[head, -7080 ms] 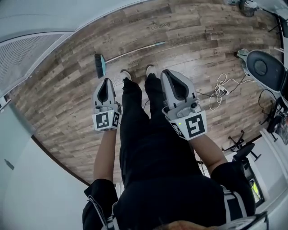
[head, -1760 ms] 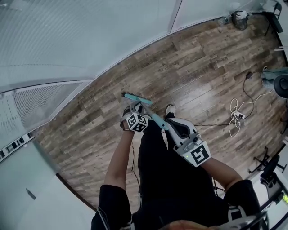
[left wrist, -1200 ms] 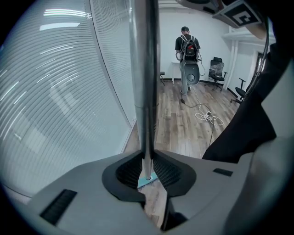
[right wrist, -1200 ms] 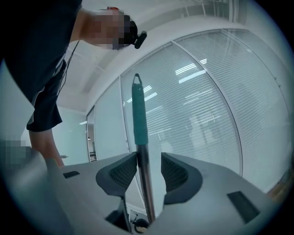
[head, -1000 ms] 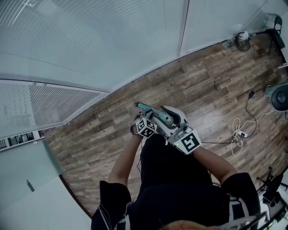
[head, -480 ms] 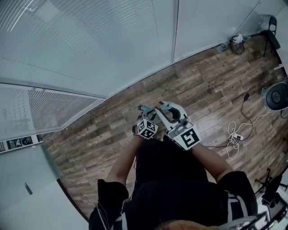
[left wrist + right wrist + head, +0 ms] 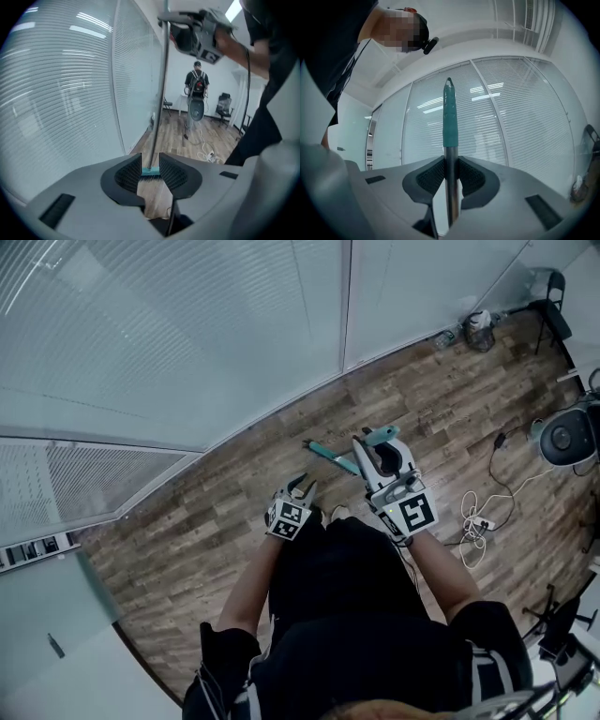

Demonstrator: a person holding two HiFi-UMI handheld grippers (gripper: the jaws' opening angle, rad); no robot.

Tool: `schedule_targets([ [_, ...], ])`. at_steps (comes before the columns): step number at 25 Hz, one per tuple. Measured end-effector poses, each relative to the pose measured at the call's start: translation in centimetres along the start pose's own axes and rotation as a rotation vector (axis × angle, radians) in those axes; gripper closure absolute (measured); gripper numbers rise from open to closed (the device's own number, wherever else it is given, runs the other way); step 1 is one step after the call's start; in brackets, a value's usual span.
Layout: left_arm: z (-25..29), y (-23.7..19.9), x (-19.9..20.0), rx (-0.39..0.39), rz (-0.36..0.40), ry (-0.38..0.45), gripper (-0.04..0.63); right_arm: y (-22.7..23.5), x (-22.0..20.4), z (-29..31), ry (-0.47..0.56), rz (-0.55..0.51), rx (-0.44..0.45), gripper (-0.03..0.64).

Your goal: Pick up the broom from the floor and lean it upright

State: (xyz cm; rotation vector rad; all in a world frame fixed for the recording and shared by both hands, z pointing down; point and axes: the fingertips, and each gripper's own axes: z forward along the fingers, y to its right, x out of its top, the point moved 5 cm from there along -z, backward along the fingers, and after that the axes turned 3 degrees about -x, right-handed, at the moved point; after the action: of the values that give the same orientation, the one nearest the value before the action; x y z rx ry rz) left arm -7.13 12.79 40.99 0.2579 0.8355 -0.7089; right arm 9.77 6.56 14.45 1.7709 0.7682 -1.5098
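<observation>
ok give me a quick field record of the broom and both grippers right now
broom: silver metal pole with teal grip and teal brush head, upright, head down at the wood plank floor
right gripper: shut on the broom, just below the teal grip
left gripper: open, jaws have just been opening, pads clear of the broom
backdrop: glass wall with blinds beside the broom
task: broom raised, not seen leaning on anything yet

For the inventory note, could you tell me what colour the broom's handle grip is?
Teal grip, clearest in the right gripper view.
</observation>
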Motion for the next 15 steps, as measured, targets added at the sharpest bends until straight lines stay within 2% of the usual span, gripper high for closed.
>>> schedule_targets([
  [3, -0.6, -1.1, 2.2, -0.045, -0.229, 0.102, 0.472, 2.6, -0.7, 0.7, -0.016, -0.017, -0.051, 0.528],
  [4, -0.5, -1.7, 2.8, -0.058, -0.284, 0.126, 0.476, 3.4, -1.2, 1.1, -0.02, -0.021, -0.067, 0.528],
  [6, -0.1, -3.0, 3.9, -0.07, -0.352, 0.18, 0.534, 5.1, -2.6, 2.3, -0.031, -0.03, -0.095, 0.528],
  [10, 1.6, -5.7, 6.4, -0.129, -0.421, 0.305, 0.568, 8.5, -6.3, 5.9, -0.08, -0.032, -0.109, 0.528],
  [15, 3.2, -9.7, 8.6, -0.219, -0.419, 0.354, 0.577, 11.3, -11.2, 12.5, -0.188, -0.023, -0.098, 0.528],
])
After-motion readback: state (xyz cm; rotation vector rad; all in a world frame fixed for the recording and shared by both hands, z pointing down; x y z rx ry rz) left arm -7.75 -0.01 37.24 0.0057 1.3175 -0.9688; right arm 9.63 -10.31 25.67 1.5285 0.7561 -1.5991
